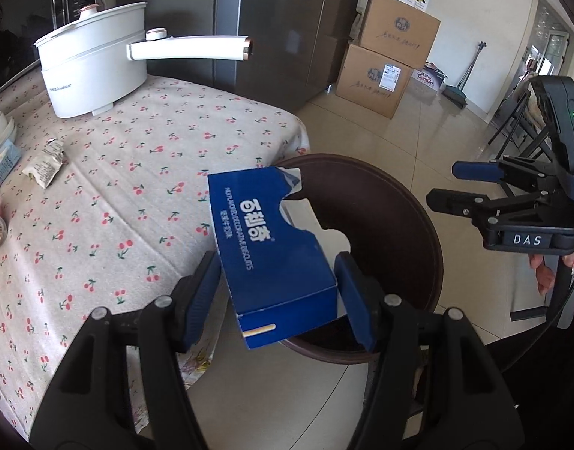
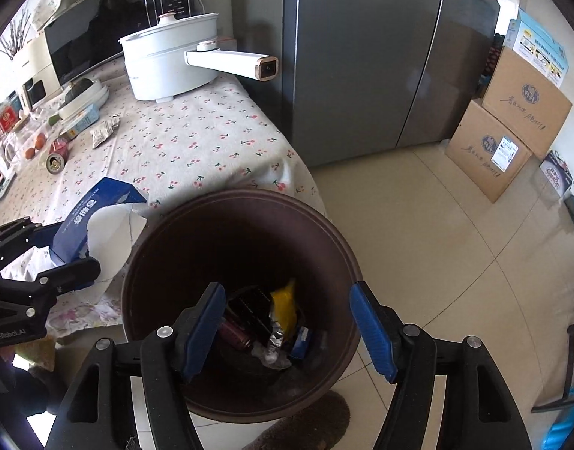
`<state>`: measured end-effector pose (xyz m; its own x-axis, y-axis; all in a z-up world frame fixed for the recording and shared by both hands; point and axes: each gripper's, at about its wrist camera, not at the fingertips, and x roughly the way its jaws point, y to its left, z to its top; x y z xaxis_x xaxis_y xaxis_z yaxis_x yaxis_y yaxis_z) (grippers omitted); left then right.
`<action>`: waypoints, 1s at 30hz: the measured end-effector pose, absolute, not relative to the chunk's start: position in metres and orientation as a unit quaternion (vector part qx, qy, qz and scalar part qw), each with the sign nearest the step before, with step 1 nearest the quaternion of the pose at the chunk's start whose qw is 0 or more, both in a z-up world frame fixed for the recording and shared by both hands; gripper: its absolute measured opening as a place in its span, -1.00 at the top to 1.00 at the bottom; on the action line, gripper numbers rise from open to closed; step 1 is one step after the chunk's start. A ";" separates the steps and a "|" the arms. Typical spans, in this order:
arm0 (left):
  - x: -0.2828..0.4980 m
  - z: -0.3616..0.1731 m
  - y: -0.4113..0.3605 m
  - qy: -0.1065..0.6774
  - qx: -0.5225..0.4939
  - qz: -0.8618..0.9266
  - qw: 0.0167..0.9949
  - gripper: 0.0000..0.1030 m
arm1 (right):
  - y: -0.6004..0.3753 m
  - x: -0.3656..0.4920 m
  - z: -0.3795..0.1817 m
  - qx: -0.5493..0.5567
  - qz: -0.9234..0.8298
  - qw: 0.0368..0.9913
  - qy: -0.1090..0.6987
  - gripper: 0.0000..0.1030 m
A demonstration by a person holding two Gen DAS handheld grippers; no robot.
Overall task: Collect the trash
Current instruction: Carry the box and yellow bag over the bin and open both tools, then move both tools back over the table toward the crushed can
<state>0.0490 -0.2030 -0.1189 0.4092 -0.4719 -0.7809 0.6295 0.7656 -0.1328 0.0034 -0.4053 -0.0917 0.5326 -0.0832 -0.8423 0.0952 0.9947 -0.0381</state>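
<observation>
A: Left wrist view: the left gripper (image 1: 279, 292) has its pads clamped on the torn blue biscuit box (image 1: 272, 240), carried over the near rim of the brown bin (image 1: 418, 202) beside the table (image 1: 110, 187).

B: And the right gripper (image 2: 287, 330) hangs over the bin mouth, jaws apart, nothing between them.

A: Risk? Let go now and the box could catch the rim and tip onto the floor.

B: Further back, a crumpled wrapper (image 1: 47, 163) is still lying on the cloth.
</observation>
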 end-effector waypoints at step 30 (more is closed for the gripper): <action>0.065 -0.117 -0.158 0.439 0.088 -0.238 0.862 -0.99 | -0.397 0.019 -0.078 -0.019 -0.079 0.883 0.462 -1.00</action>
<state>0.0652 -0.1582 -0.1166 0.5017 -0.3339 -0.7980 0.4875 0.8712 -0.0581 0.0188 -0.3971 -0.0778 0.5607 -0.1580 -0.8128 0.1224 0.9867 -0.1073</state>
